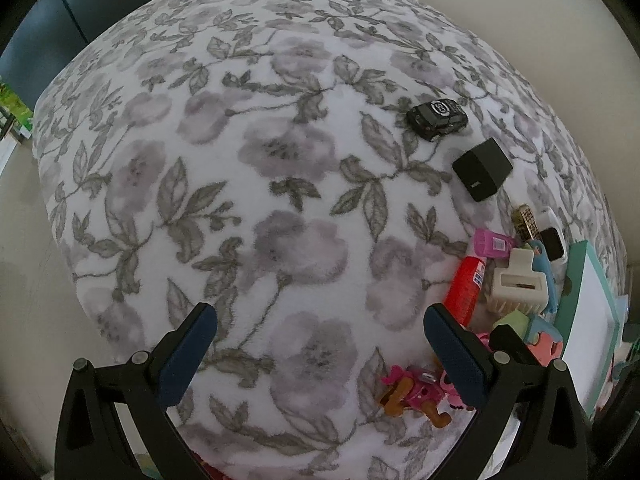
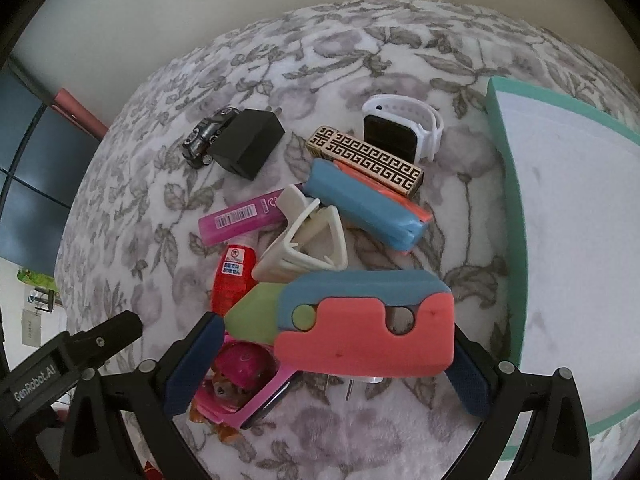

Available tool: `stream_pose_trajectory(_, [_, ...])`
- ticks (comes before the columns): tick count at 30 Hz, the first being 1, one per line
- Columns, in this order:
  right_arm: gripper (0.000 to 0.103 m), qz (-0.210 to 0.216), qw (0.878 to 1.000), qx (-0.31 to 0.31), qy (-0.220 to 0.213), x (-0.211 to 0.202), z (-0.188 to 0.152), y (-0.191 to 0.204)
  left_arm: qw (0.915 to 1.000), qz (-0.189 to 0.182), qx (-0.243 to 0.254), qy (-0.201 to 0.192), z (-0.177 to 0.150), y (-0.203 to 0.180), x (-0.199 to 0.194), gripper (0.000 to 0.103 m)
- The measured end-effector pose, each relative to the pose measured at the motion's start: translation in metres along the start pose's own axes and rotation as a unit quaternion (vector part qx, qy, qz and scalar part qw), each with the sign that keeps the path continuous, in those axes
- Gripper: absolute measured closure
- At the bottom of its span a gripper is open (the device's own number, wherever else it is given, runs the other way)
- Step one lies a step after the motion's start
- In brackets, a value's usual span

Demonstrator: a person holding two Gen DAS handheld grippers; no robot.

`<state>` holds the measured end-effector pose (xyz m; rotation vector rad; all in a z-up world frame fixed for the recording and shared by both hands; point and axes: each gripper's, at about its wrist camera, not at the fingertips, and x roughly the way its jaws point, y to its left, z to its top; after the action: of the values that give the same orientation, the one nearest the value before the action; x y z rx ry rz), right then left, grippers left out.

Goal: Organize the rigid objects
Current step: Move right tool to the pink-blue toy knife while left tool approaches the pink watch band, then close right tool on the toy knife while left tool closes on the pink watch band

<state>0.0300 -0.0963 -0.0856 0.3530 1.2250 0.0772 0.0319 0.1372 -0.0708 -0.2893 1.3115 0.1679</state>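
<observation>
Pink-and-blue foam toy (image 2: 360, 320) lies between right gripper (image 2: 340, 364) jaws, spread wide, unclamped. Risk: closing nudges cream hair clip (image 2: 304, 240) just ahead, or pink figure (image 2: 240, 376) beneath. Left gripper (image 1: 320, 356) released over floral blanket (image 1: 240, 160). Teal box (image 2: 560, 240) right of jaws.

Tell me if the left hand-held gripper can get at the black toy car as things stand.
Probably yes. The left hand-held gripper is open and empty, and only bare blanket lies between it and the toy car.
</observation>
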Motion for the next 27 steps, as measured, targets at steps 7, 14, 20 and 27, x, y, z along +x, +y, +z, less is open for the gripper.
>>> stream_pose_trajectory(7, [0.016,0.02,0.999,0.042,-0.004,-0.012,-0.002,-0.02,0.9991,-0.014,0.039,0.013,-0.006,-0.019,0.002,0.0])
stream_pose_trajectory(14, [0.029,0.043,0.997,0.059,-0.001,-0.02,-0.005,-0.034,0.9954,-0.036,0.086,0.022,-0.015,-0.043,0.002,0.001])
stream_pose_trajectory(20, [0.03,0.039,0.997,0.061,-0.003,-0.026,-0.007,-0.042,0.9923,-0.042,0.114,0.024,-0.021,-0.064,0.005,0.01])
stream_pose_trajectory(27, [0.03,0.048,0.996,0.068,-0.014,-0.036,-0.006,-0.047,0.9863,-0.062,0.152,0.017,-0.032,-0.092,0.003,0.041])
